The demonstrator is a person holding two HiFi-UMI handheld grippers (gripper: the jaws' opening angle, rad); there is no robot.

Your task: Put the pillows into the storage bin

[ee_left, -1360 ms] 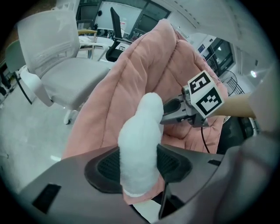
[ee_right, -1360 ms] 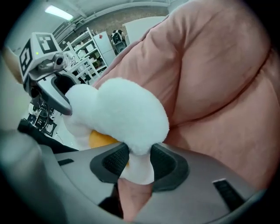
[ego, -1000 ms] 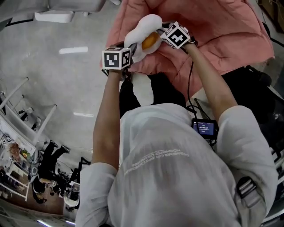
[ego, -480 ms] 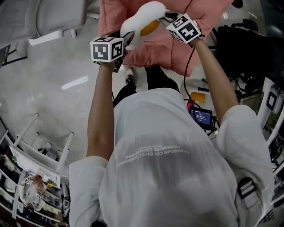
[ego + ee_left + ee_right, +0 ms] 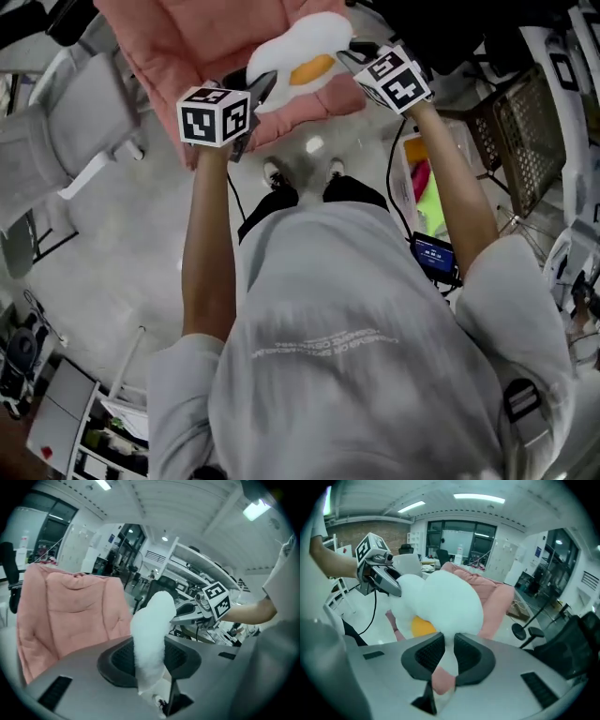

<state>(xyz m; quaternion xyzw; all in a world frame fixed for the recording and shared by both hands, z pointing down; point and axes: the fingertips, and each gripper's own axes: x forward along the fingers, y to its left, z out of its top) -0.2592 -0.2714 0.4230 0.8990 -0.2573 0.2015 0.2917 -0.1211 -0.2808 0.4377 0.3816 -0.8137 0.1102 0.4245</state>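
A white fried-egg pillow (image 5: 298,52) with a yellow yolk (image 5: 312,68) hangs in the air in front of the person, held from both ends. My left gripper (image 5: 255,92) is shut on its left edge; in the left gripper view the white plush (image 5: 151,630) fills the gap between the pads. My right gripper (image 5: 349,54) pinches the right edge, its jaws closing on the white fabric (image 5: 440,602). A large pink cushion (image 5: 202,42) lies behind the pillow.
A clear bin (image 5: 427,178) with pink and yellow-green things inside stands on the floor at the right. A wire mesh basket (image 5: 520,117) is beyond it. A grey chair (image 5: 56,155) is at the left. The person's shoes (image 5: 300,171) stand on the grey floor.
The person has turned with the egg pillow held up between both grippers. The pink cushion has slid to the upper left, and the bin and mesh basket have come into view at the right.
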